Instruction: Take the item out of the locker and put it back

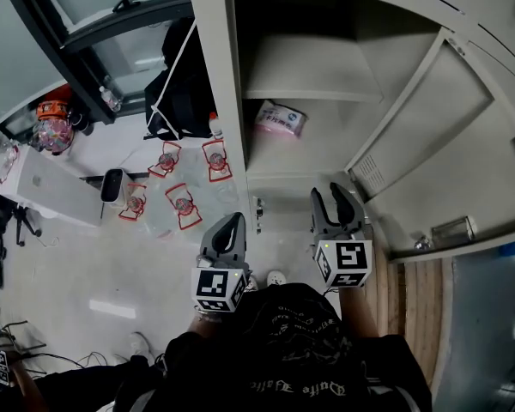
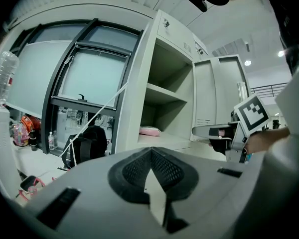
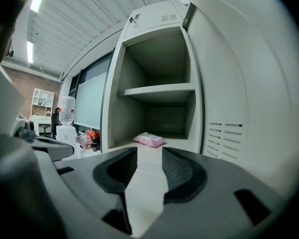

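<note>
A pink packet [image 1: 279, 117] lies flat on the floor of the lower compartment of the open grey locker [image 1: 219, 75], under its inner shelf [image 1: 309, 67]. The packet shows small and far off in the left gripper view [image 2: 150, 131] and straight ahead in the right gripper view [image 3: 149, 140]. My right gripper [image 1: 336, 197] [image 3: 149, 156] hovers just outside the locker's front edge, open, with nothing between its pads. My left gripper [image 1: 232, 223] [image 2: 152, 153] hangs left of the locker, level with the right one, shut and empty.
The locker door [image 1: 429, 153] stands swung open at the right. A black backpack [image 1: 182, 93] leans beside the locker's left wall. Several bottles in red holders [image 1: 182, 202] and a white water dispenser [image 1: 47, 187] stand on the floor to the left.
</note>
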